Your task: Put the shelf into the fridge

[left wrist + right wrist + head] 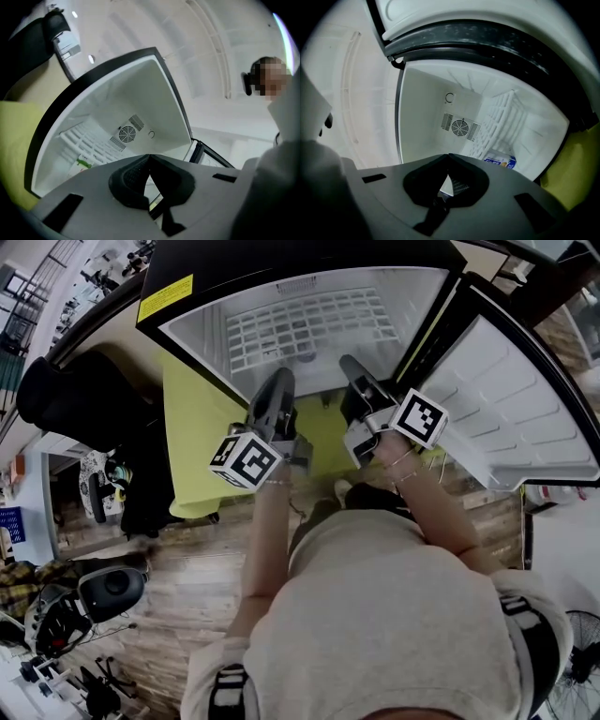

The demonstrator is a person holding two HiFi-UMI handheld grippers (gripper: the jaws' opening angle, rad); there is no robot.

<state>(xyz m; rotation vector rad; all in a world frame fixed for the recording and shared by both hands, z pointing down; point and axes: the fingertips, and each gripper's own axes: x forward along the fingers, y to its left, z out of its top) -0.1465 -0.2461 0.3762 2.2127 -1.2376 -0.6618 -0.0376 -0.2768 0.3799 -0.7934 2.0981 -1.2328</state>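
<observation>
**Shelf in place, grippers at the fridge mouth**

The shelf (309,326) lies across the inside of the open fridge (202,357), so the placing looks done. The left hand-held gripper (281,379) and right hand-held gripper (350,367) hover at the opening, each with its jaws closed tip to tip on nothing. The next move, I judge, is to draw both straight back, clear of the door (516,399). The fridge stands on a wood floor (187,587) beside a yellow cloth (197,427).

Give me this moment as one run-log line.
fridge: door open | shelf: inside fridge | left claw: shut, empty | right claw: shut, empty
</observation>
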